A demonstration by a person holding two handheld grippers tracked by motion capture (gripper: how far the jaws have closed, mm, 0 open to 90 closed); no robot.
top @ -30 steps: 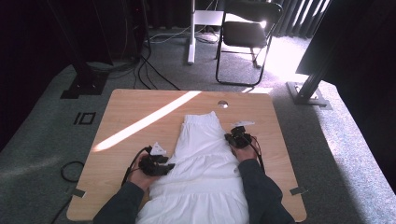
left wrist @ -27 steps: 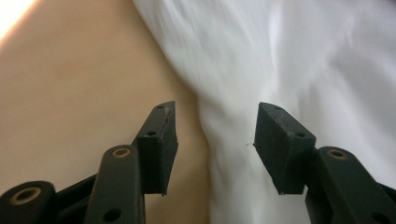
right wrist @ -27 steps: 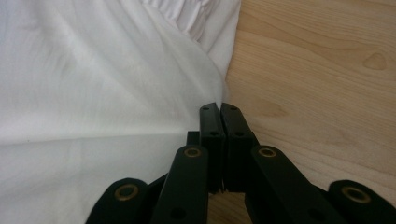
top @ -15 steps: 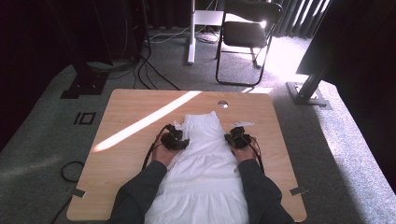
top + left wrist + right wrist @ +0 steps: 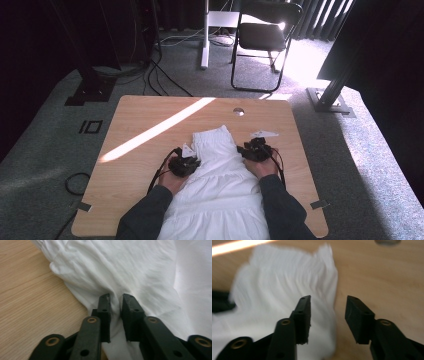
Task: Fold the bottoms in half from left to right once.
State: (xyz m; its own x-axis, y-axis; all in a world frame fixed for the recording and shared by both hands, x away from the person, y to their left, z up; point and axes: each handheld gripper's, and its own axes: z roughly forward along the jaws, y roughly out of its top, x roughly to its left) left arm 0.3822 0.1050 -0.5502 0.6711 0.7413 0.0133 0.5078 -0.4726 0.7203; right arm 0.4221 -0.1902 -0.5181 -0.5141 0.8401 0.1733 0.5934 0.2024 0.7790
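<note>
A white garment (image 5: pixel 220 185) lies flat on the wooden table (image 5: pixel 150 115), its narrow end pointing away from the person. My left gripper (image 5: pixel 192 162) sits at the garment's left edge. Its jaws have just been closing, and in the left gripper view (image 5: pixel 115 298) they pinch a raised fold of the white cloth (image 5: pixel 130 270). My right gripper (image 5: pixel 246 151) is at the garment's right edge. In the right gripper view (image 5: pixel 328 300) its jaws have just been opening and stand apart above the cloth's edge (image 5: pixel 282 290), with nothing gripped.
A round hole (image 5: pixel 238 111) is in the table near its far edge, and a sunlit stripe (image 5: pixel 155 131) crosses the left half. A folding chair (image 5: pixel 265 37) and floor cables (image 5: pixel 165 80) are beyond the table. The garment's wide end hangs over the near edge.
The left hand has moved from the lower left side of the garment up to its left edge near the narrow end. The right hand has stayed at the right edge.
</note>
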